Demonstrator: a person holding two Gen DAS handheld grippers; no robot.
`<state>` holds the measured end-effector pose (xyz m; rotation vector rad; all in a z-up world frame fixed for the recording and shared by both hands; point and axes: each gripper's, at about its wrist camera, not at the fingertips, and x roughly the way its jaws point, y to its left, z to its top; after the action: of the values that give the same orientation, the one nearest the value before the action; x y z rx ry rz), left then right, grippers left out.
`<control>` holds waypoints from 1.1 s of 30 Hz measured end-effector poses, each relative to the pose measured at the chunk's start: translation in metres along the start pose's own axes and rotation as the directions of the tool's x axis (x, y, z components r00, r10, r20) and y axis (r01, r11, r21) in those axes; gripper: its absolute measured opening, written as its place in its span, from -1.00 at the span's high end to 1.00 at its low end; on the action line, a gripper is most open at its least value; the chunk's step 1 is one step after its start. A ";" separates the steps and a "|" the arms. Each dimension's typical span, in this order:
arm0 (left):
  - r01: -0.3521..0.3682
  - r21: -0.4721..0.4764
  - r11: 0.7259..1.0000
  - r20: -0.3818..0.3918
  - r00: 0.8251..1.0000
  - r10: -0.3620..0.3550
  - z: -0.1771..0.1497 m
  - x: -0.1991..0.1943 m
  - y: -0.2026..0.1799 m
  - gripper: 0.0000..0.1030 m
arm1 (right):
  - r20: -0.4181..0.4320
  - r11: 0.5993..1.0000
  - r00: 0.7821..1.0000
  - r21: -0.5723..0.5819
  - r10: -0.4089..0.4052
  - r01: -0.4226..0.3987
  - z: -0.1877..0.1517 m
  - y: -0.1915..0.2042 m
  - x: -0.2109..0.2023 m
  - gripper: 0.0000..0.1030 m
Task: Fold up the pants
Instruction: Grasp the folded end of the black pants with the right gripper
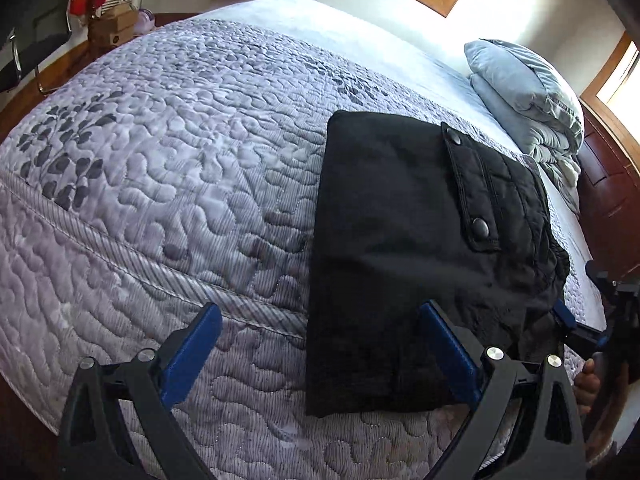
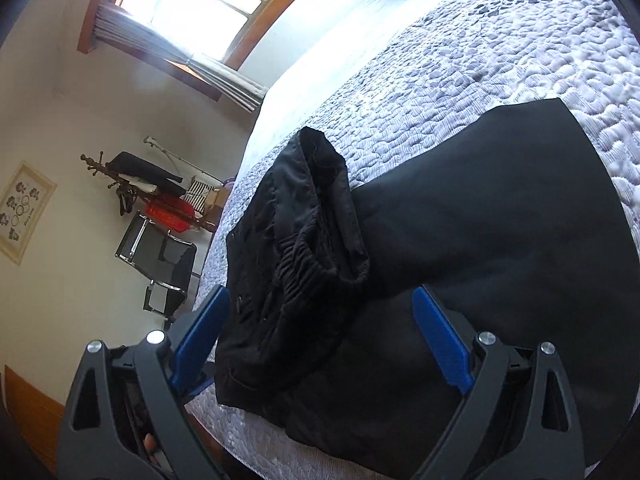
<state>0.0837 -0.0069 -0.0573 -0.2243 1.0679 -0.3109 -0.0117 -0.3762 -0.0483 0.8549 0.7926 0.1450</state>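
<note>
**Black pants lie folded on the quilted bed, both grippers spread wide**

The black pants (image 1: 420, 248) rest as a folded rectangle on the grey quilted bedspread (image 1: 168, 168), near the bed's near edge. All places below are given relative to the pants.

From the left wrist view, a pocket flap (image 1: 472, 192) with two round snaps sits on the pants' upper right part. The left gripper (image 1: 320, 344) hovers at the pants' near edge, its blue fingers (image 1: 192, 352) set wide apart: one pad is off to the left of the pants over bare bedspread, the other is over the pants' near right corner. Nothing is between them. Beyond the pants, toward the head of the bed, a pile of pale blue pillows (image 1: 524, 92) lies well apart from them. At the pants' right edge, part of the right gripper (image 1: 580, 320) shows, with a hand below it.

From the right wrist view, the pants (image 2: 480, 240) fill the middle, and the gathered elastic waistband (image 2: 316, 232) lies bunched on top, its opening turned up. The right gripper (image 2: 320, 340) hangs over the waist end, its blue fingers (image 2: 440, 344) spread wide and holding nothing. Past the pants, off the bed, stand a black chair (image 2: 164, 264) and a coat rack (image 2: 132, 188) hung with clothes, under a window (image 2: 188, 8).
</note>
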 end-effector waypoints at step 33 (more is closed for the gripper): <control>0.053 -0.061 0.997 -0.055 0.997 -0.056 -0.005 0.009 -0.001 -0.93 | -0.004 0.983 0.994 -0.152 0.108 -0.108 0.003 0.054 -0.016 0.53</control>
<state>0.0833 -0.0113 -0.0660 -0.2997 1.1294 -0.3364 -0.0108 -0.3490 0.0008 0.7539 0.7215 0.2959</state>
